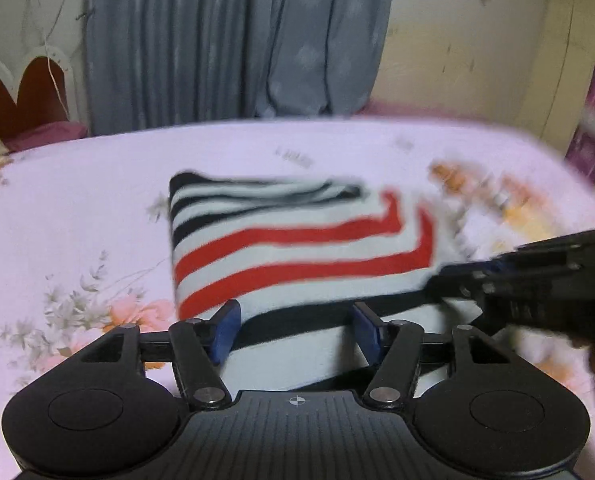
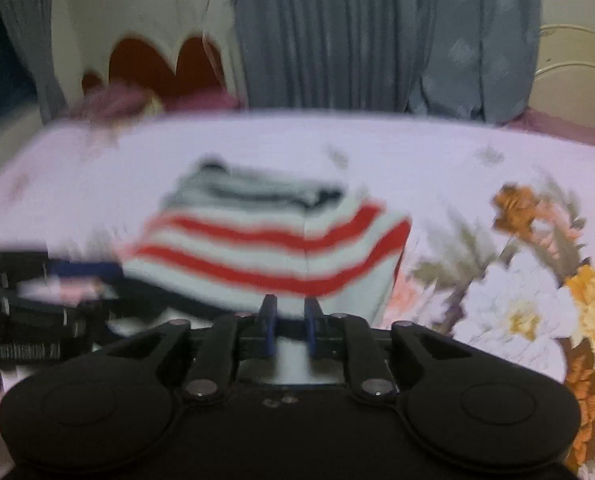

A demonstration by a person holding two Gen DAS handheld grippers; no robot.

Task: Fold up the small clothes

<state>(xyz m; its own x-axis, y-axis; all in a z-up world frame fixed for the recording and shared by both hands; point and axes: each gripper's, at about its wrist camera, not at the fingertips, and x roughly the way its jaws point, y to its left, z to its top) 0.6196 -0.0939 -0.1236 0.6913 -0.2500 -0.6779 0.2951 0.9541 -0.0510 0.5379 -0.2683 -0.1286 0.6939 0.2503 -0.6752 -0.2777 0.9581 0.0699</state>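
Left tongs [image 1: 295, 330] gape over the striped top [image 1: 297, 240]; right tongs [image 2: 291, 326] pinch its 3 o'clock edge. Lift evenly, then lay flat.

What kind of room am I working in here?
Most likely a bedroom. The striped garment lies on a floral bedsheet over a bed, with a scalloped headboard at one end and grey curtains hanging behind.

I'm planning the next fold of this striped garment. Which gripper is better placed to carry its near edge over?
Right, probably. The right gripper looks nearly shut on the striped garment's near edge, with cloth between its fingers. The left gripper is wide open over the same edge, gripping nothing.
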